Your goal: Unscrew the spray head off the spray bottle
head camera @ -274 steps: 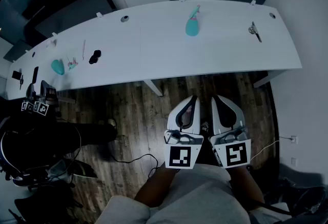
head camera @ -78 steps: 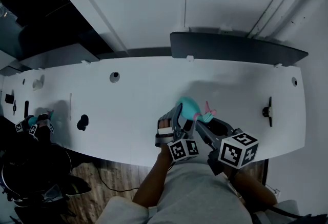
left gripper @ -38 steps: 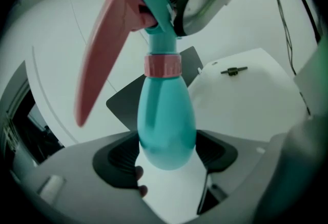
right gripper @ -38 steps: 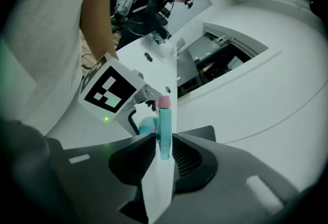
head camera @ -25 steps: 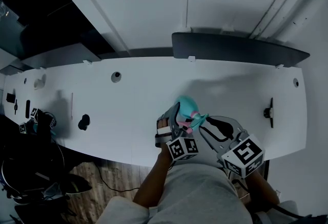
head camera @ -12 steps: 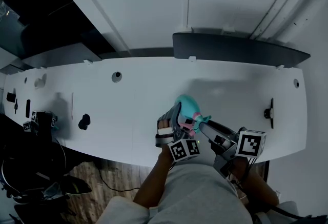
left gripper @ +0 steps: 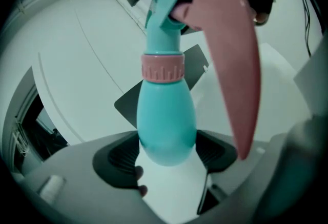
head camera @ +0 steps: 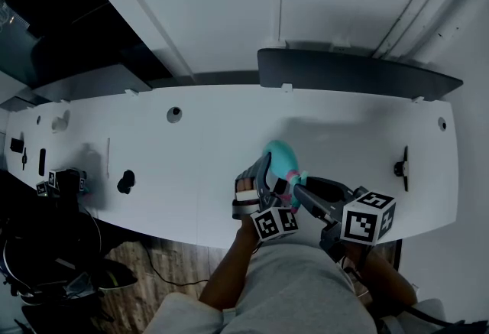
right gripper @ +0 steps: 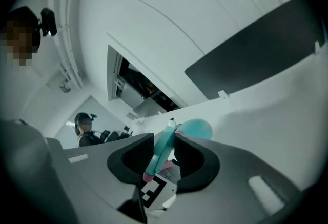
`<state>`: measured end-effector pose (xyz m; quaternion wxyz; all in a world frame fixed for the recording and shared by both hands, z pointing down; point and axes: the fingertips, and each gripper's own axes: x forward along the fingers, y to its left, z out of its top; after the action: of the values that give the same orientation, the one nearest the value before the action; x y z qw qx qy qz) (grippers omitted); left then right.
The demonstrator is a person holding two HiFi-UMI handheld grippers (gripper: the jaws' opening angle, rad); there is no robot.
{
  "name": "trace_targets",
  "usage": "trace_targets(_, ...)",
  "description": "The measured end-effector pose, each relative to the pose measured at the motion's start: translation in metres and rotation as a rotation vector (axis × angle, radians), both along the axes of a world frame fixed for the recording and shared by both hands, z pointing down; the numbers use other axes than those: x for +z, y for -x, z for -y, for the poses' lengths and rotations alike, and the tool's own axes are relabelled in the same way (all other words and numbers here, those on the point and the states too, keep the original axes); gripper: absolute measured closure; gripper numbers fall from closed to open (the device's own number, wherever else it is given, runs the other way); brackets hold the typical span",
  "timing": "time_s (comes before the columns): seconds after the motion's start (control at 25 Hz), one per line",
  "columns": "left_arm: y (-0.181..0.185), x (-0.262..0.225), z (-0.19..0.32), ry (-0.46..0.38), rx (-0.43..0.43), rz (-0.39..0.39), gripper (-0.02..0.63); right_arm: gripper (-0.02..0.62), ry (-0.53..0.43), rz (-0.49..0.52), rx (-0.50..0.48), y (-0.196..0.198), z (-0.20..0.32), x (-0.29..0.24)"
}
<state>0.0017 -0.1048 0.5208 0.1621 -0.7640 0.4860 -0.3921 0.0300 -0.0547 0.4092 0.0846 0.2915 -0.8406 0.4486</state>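
Observation:
A teal spray bottle (head camera: pixel 280 157) lies tilted over the white table (head camera: pixel 191 149) near its front edge. My left gripper (head camera: pixel 272 172) is shut on the bottle's round body (left gripper: pixel 166 120), one pad pressing each side. Above the body come a pink collar (left gripper: pixel 163 68), the teal spray head and a long pink trigger (left gripper: pixel 233 48). My right gripper (head camera: pixel 299 189) comes in from the right. Its jaws are closing, with the spray head (right gripper: pixel 161 151) between them and both pads touching it. In the right gripper view the bottle body (right gripper: pixel 195 128) shows beyond the jaws.
A small black object (head camera: pixel 124 182) lies at the table's left, and a dark fitting (head camera: pixel 399 167) at its right. A dark panel (head camera: pixel 359 76) stands behind the far edge. Another person (right gripper: pixel 84 128) sits far off to the left.
My right gripper has turned about the spray head, so its marker cube now faces another way. The left gripper and the bottle have stayed put.

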Motion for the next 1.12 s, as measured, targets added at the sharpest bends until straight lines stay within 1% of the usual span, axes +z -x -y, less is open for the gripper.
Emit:
trace_targets(0.08,-0.002,0.0,0.0,-0.002,0.008,0.0,0.265,0.471,-0.069,-0.092,-0.08,0.002,-0.003,-0.001)
trace_targets(0.16,-0.003,-0.004,0.0,0.003,0.017,0.002,0.265,0.48,-0.172,-0.226,-0.162,0.002,-0.005,-0.003)
trace_targets(0.28,-0.002,-0.004,0.0,0.011,0.018,0.008,0.266,0.533,-0.33,-0.445,-0.253,-0.002,-0.003,-0.005)
trace_targets(0.36,-0.002,-0.004,0.0,0.018,0.015,0.009,0.265,0.535,-0.401,-0.553,-0.309,-0.002,-0.003,-0.004)
trace_targets(0.44,-0.003,-0.003,-0.001,0.026,0.016,0.01,0.267,0.537,-0.49,-0.661,-0.377,0.001,-0.006,-0.003)
trace_targets(0.56,-0.004,0.0,-0.002,0.03,0.019,0.01,0.265,0.538,-0.672,-0.869,-0.509,0.004,-0.011,-0.001)
trace_targets(0.68,-0.005,0.001,-0.001,0.037,0.02,0.005,0.265,0.538,-0.91,-1.122,-0.666,0.004,-0.013,0.004)
trace_targets(0.72,-0.005,0.003,-0.001,0.037,0.02,0.009,0.265,0.538,-0.975,-1.185,-0.715,0.004,-0.014,0.007)
trace_targets(0.76,-0.004,0.004,-0.001,0.037,0.021,0.014,0.265,0.539,-1.02,-1.226,-0.752,0.003,-0.016,0.01)
trace_targets(0.84,-0.004,0.006,-0.002,0.04,0.022,0.02,0.267,0.54,-1.056,-1.252,-0.786,0.003,-0.018,0.014)
trace_targets(1.12,-0.001,0.007,-0.002,0.058,0.009,-0.006,0.267,0.54,-1.074,-1.245,-0.798,0.002,-0.02,0.011)
